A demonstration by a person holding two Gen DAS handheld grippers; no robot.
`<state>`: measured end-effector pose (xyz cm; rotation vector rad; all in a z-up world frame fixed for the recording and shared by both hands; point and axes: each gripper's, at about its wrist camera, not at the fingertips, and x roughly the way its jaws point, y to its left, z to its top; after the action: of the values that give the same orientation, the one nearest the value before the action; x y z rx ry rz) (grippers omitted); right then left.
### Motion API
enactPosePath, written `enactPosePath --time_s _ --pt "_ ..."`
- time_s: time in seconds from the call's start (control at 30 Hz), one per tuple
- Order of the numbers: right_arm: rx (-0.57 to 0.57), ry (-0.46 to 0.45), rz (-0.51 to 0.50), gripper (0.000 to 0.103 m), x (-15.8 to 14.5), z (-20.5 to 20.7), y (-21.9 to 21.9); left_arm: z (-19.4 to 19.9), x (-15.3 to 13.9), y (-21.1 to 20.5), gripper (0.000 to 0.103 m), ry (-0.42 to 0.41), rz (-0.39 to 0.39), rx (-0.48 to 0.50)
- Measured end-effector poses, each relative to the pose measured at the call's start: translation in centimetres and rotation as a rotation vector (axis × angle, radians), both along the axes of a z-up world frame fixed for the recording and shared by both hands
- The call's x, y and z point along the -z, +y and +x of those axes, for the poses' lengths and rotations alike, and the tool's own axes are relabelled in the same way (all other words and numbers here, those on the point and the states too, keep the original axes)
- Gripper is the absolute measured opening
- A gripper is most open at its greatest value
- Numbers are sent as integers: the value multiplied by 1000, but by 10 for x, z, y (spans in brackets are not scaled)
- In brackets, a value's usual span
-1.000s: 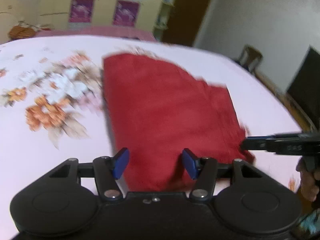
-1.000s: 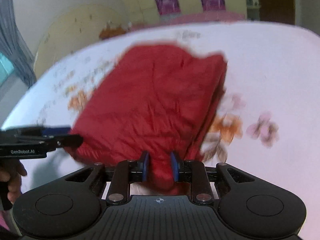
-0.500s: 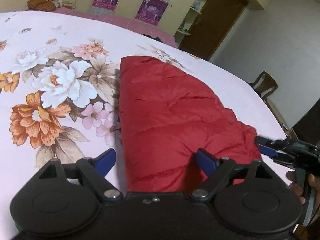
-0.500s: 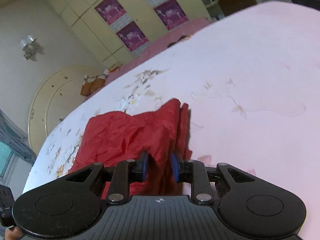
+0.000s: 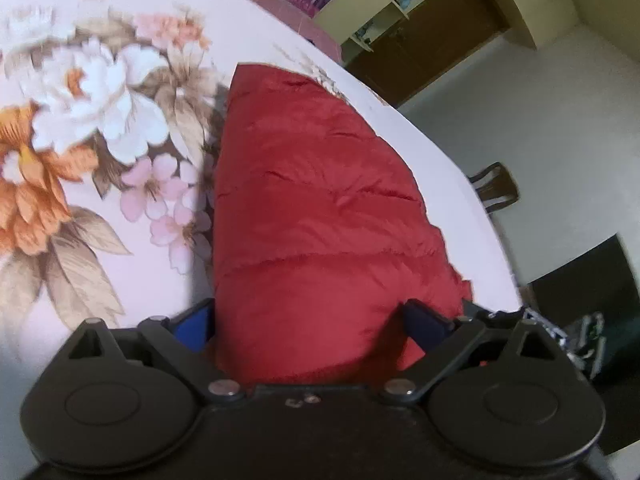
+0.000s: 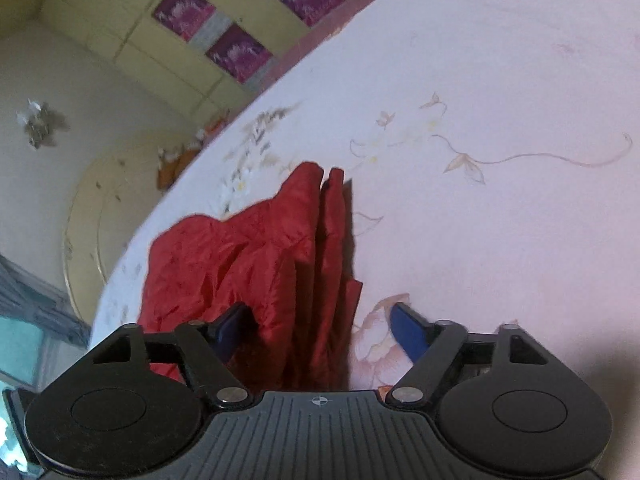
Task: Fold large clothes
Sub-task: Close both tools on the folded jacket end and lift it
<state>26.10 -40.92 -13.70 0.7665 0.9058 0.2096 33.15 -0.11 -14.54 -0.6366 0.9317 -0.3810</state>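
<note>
I have both tongs spread wide now. My left gripper has just been opening around the red jacket, not squeezing it. My right gripper has closed slightly and pinches nothing, so the folded jacket rests on the flowery bed.

Bedroom in a home

Bed w/ pink floral sheet fills most of both views, big printed flowers on it. Yellow-cream wardrobe along far wall, purple flower panels set in its doors. Open shelf unit w/ small items next to a dark wood door. Wooden chair by plain white wall. Wall lamp above a rounded cream headboard. Curtain & window at left edge of right wrist view.
</note>
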Motion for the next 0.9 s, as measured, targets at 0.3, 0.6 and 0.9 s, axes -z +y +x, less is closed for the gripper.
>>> enactPosePath --time_s 0.3,0.6,0.9 --pt "-56 53 45 57 5 19 9 10 6 7 89 3 -50 9" --pt "-42 -14 162 17 8 9 10 -3 -18 -1 65 -75 6 -25" --pt "-41 21 128 17 11 0 14 -2 -33 -33 64 -62 275 27"
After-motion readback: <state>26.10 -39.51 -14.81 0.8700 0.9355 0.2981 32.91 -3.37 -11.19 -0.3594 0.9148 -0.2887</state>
